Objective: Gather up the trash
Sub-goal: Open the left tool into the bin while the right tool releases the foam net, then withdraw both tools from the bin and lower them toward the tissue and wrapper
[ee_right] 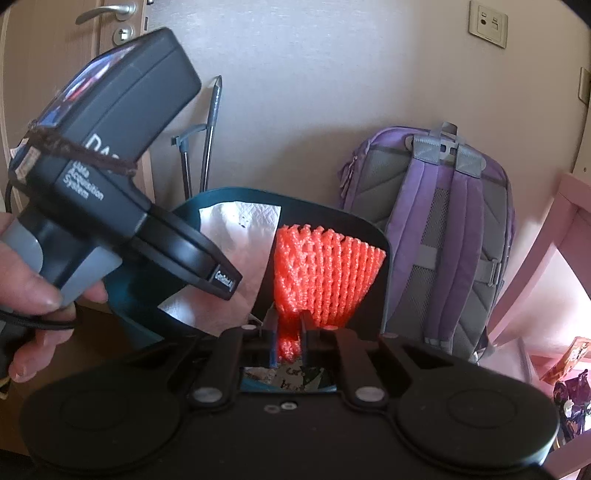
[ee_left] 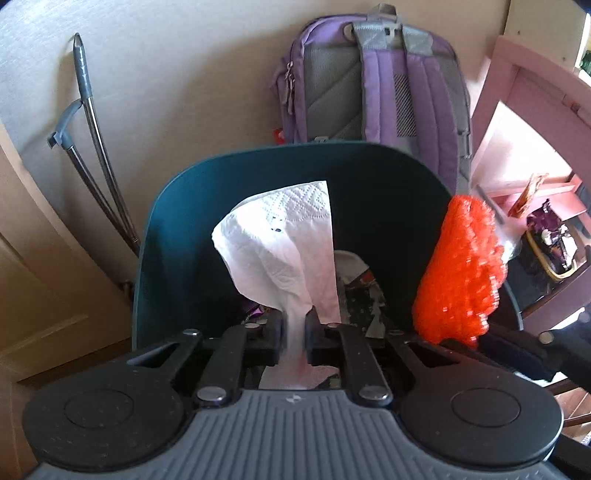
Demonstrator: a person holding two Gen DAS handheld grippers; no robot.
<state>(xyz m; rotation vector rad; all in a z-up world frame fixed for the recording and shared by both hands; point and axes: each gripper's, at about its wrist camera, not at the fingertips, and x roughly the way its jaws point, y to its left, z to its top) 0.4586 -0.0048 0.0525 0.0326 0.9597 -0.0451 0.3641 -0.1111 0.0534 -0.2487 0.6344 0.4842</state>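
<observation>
Trash, item 1: white paper napkin (ee_left: 280, 251), embossed, with small dark specks; pinched at its lower end and fanning upward in front of the bin opening.
Trash, item 2: orange foam net sleeve (ee_right: 325, 273); pinched at its narrow end, mesh spreading upward over the bin mouth, just beside the napkin.
Left gripper (ee_left: 294, 334): fingers pressed together on the napkin, tissue squeezed thin between the pads.
Right gripper (ee_right: 287, 334): fingers pressed together on the foam net, a compressed wad showing between them.
Left hand (ee_right: 26, 280): wrapped around the grey handle of the left gripper, seen from the right wrist view.
Bin (ee_left: 177, 229): dark teal, open top, positioned directly ahead of both grippers; crumpled printed wrappers (ee_left: 362, 299) lie inside, below the held items.
Backpack (ee_left: 380, 81): purple and grey, upright against the wall behind the bin, straps facing out.
Metal rods (ee_left: 94, 147): thin, grey-tipped, leaning on the wall to the left of the bin.
Shelf unit (ee_left: 532, 122): pink, at right, holding small items.
Wall socket (ee_right: 488, 24): upper right of the wall.
</observation>
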